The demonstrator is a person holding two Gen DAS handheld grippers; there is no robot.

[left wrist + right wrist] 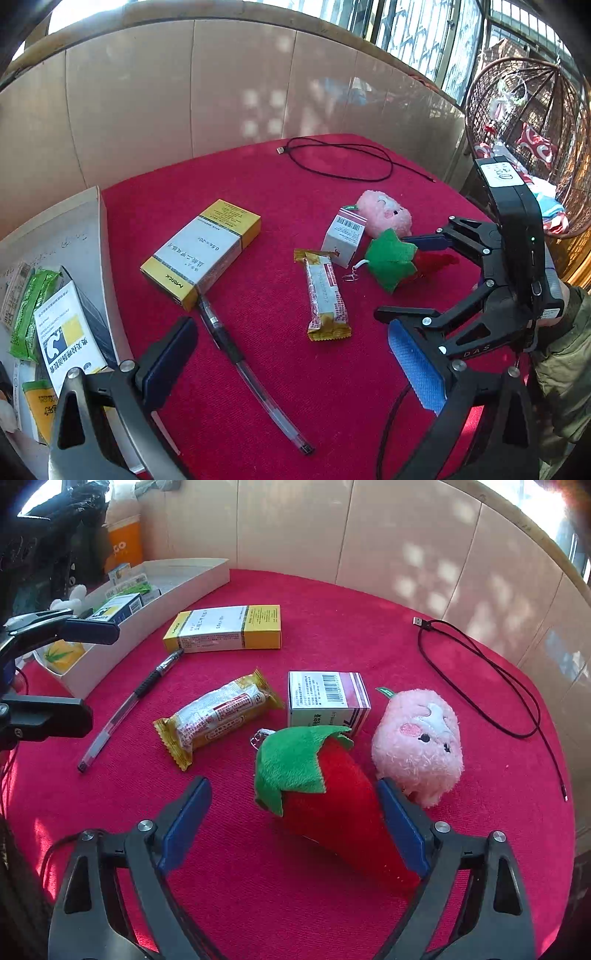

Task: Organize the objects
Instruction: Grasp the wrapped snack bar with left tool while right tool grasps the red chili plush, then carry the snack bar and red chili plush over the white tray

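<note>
A red plush strawberry with a green felt top (325, 794) lies on the red tablecloth (258, 897) between the open fingers of my right gripper (295, 830); the right pad (402, 830) touches its side. It also shows in the left wrist view (391, 260), with the right gripper (413, 280) around it. Beside it sit a pink plush (421, 746), a small white carton (325, 698), a snack bar (218, 716), a pen (129, 705) and a yellow-and-white medicine box (225, 627). My left gripper (291, 362) is open and empty above the pen (243, 365).
A white tray (147, 627) at the left table edge holds several boxes and sachets; it also shows in the left wrist view (92, 236). A black USB cable (491, 679) loops at the far right. Beige panels wall the table's back. A wicker hanging chair (532, 140) stands beyond.
</note>
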